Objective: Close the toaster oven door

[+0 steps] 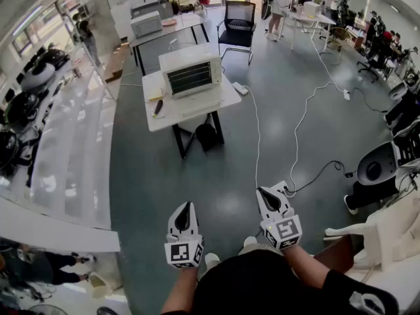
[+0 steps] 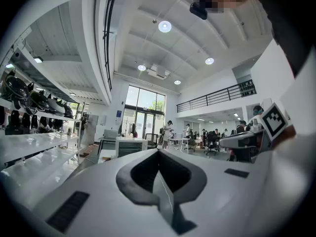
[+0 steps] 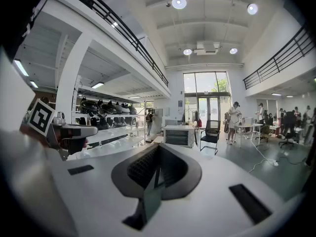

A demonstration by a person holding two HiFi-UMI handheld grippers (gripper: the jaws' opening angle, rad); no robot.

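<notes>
Grey floor (image 1: 157, 176) lies between me and the toaster oven (image 1: 190, 74), which stands well away at twelve o'clock on a white table (image 1: 169, 118). Its front with the grille faces me. From here I cannot tell whether its door is up or down.

I hold my left gripper (image 1: 186, 214) low in front of my body at about seven o'clock in the head view. Its jaws are pressed together with nothing between them. My right gripper (image 1: 268, 197) is just beside it at five o'clock. Its own view shows its jaws closed on each other and empty as well. Both point roughly toward the oven and neither touches anything.

On the table, at the oven's nine o'clock, lie a dark object (image 1: 158, 107) and a small yellow one (image 1: 155, 98). A white cable (image 1: 257, 136) runs across the floor from the table's right edge toward my right gripper. A black chair (image 1: 237, 22) stands beyond the oven at one o'clock. Shelves with dark helmets (image 1: 23, 107) run along my nine o'clock side.
</notes>
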